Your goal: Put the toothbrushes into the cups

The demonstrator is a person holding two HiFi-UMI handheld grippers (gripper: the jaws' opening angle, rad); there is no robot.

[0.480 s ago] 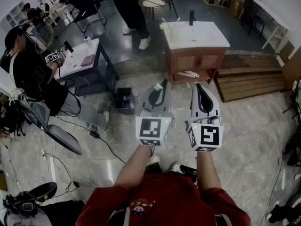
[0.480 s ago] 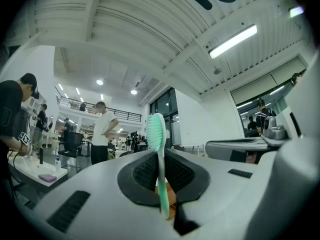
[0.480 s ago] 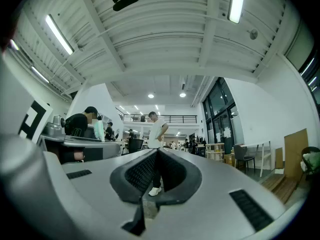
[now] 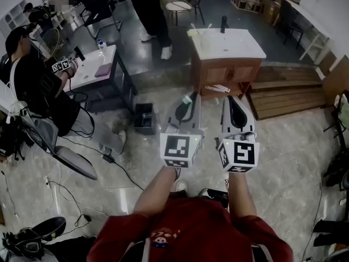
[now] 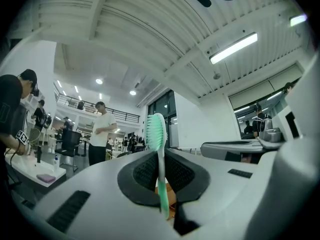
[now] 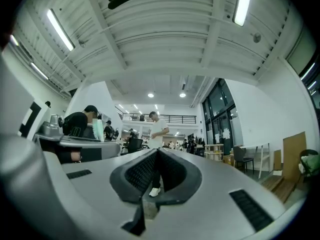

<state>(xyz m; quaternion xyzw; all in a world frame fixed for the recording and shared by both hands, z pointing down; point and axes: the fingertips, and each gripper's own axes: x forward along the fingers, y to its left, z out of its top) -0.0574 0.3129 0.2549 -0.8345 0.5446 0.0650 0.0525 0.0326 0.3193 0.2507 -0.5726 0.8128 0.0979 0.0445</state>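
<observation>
My left gripper (image 5: 160, 156) is shut on a green-and-white toothbrush (image 5: 159, 149), which stands upright between the pads with its bristle head above the jaws. In the head view the left gripper (image 4: 190, 100) and right gripper (image 4: 231, 100) are held side by side over the floor, pointing toward a wooden vanity cabinet (image 4: 226, 64). On the cabinet's white top, at the left corner, stands a small pale cup (image 4: 195, 32) with thin sticks in it. My right gripper (image 6: 157, 151) has its jaws together with nothing between them.
A black faucet (image 4: 222, 22) rises from the vanity top. A white table (image 4: 95, 67) with a seated person (image 4: 38, 86) is at the left; another person (image 4: 151, 15) stands behind. A wooden platform (image 4: 289, 91) lies at the right, cables (image 4: 117, 165) on the floor.
</observation>
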